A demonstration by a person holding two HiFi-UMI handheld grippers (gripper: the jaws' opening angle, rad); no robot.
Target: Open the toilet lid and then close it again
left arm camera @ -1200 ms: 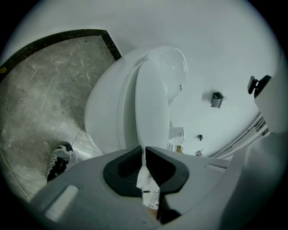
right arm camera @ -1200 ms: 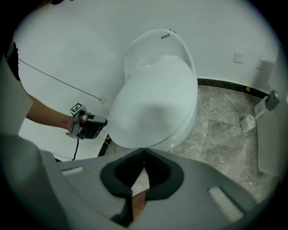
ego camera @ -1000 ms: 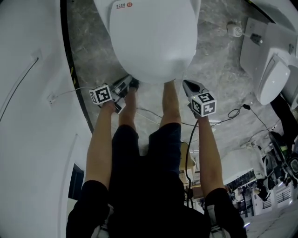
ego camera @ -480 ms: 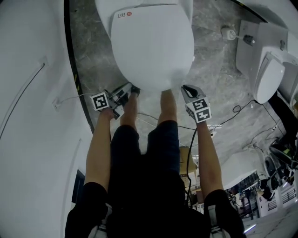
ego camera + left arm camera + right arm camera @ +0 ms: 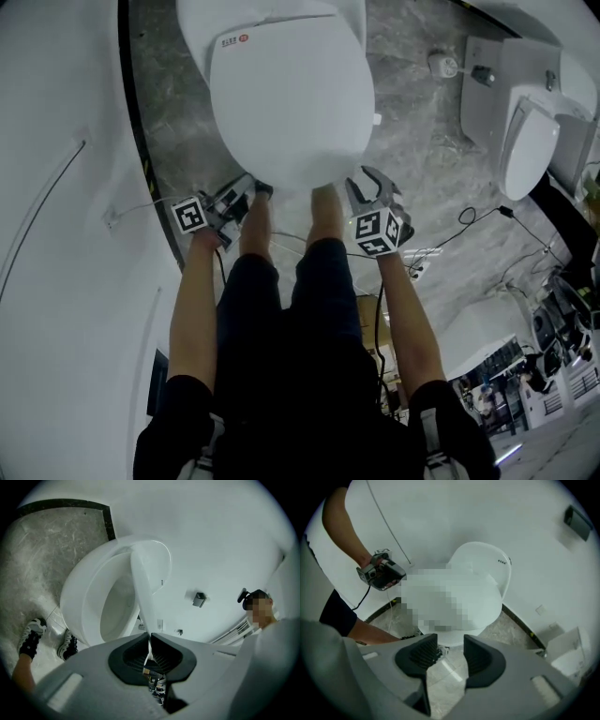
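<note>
Left gripper (image 5: 150,641): clamped on front edge of toilet lid (image 5: 144,585). Right gripper (image 5: 449,652): jaws just opening, nothing between, near front rim of toilet (image 5: 192,28). We find lid part-raised off toilet seat (image 5: 82,599), long axis running from left gripper toward toilet's rear; we judge left nearer.

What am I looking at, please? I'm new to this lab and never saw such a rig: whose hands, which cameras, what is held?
No robot: a person holds a two-jaw gripper in each hand. One picture comes from a camera on their head, looking down at a toilet lid and a grey stone floor. The other two come from cameras riding on the grippers. The left gripper is shut on the edge of that lid, which is lifted partway off the bowl. The right gripper has just been opening its jaws; nothing is between them.
</note>
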